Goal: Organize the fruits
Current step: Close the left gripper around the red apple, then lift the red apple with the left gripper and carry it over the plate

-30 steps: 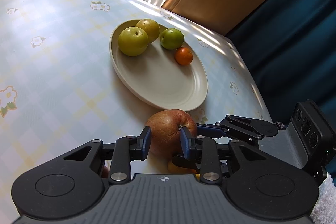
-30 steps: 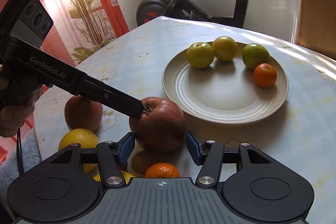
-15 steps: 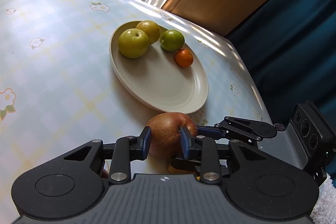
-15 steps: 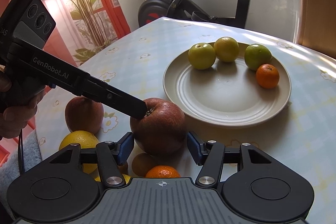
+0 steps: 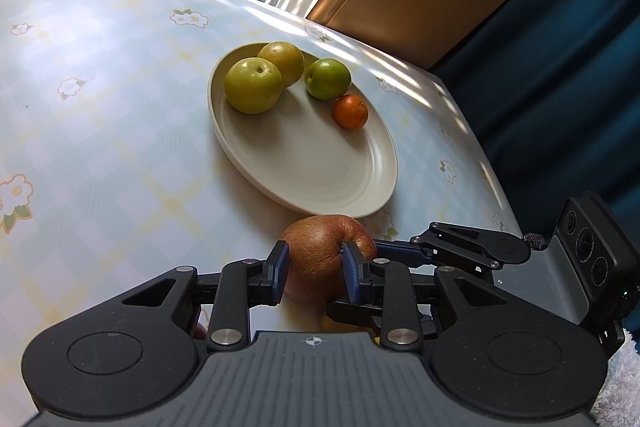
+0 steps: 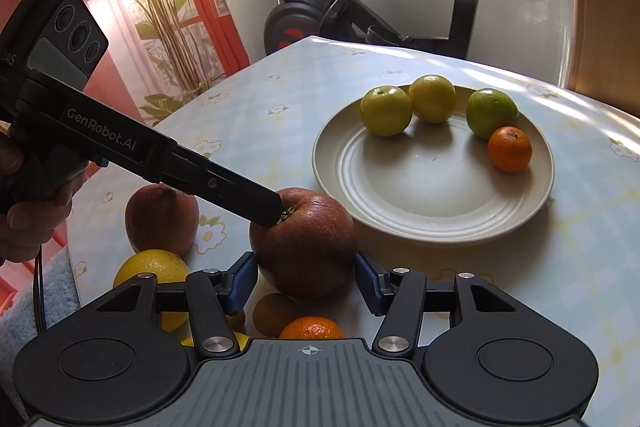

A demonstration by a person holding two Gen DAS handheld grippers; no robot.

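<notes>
Big wrinkled red apple [image 6: 306,243] on tablecloth [image 6: 280,95], just beside plate [image 6: 332,163] rim at 7 o'clock. Left gripper [image 5: 314,267] narrow, blue pads pinching apple's upper part near stem. Right gripper [image 6: 306,281] wider, pads flanking apple's near side; contact unclear. Four small fruits along plate's far arc, 11 to 2 o'clock. Second red apple [image 6: 160,219], lemon [image 6: 154,273], mandarin [image 6: 312,327] at 7–9 o'clock of held apple.

Plate [image 5: 320,163] a shade lower in both views, red apple [image 5: 320,247] likewise — slight camera drift.

Left gripper [image 5: 314,269] clamps red apple [image 5: 320,251] beside plate [image 5: 320,187].
</notes>
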